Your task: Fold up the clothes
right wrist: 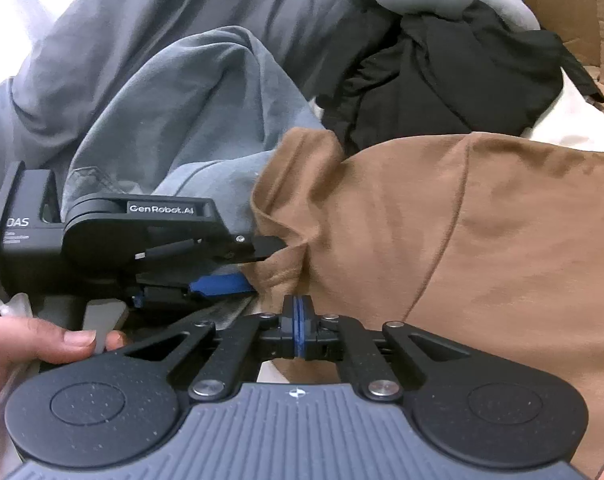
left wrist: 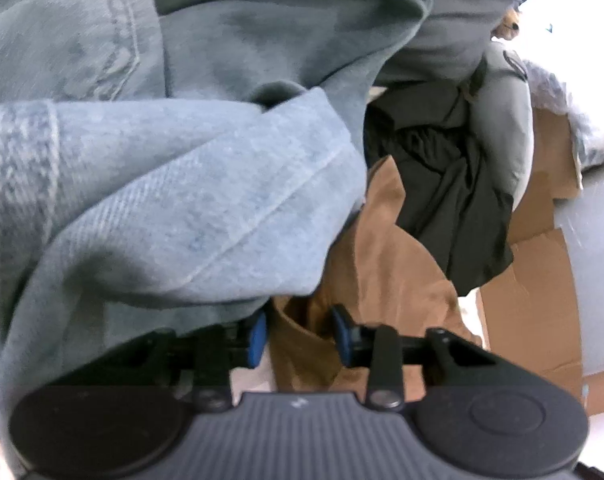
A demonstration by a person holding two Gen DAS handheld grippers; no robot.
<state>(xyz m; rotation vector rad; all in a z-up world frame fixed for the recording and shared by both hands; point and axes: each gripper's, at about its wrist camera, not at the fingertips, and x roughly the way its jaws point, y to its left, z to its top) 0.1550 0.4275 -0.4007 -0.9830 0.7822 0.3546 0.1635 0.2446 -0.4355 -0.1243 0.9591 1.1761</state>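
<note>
A brown shirt [right wrist: 442,240] lies crumpled on a pile of clothes. My right gripper [right wrist: 299,326] is shut, with a pinch of the shirt's edge running into its blue pads. My left gripper [left wrist: 299,334] is open, and a fold of the brown shirt [left wrist: 382,280] sits between its two blue pads. In the right wrist view the left gripper [right wrist: 257,266] comes in from the left, level with the shirt's rim, its handle held by a hand [right wrist: 41,344]. A blue-grey sweatshirt [left wrist: 181,200] drapes over the left gripper's left finger.
The blue-grey sweatshirt [right wrist: 181,120] lies left of the brown shirt. A black garment [right wrist: 442,80] and a light grey padded one [left wrist: 506,120] are heaped behind. A cardboard box [left wrist: 530,300] stands at the right, its flap [right wrist: 562,8] behind the pile.
</note>
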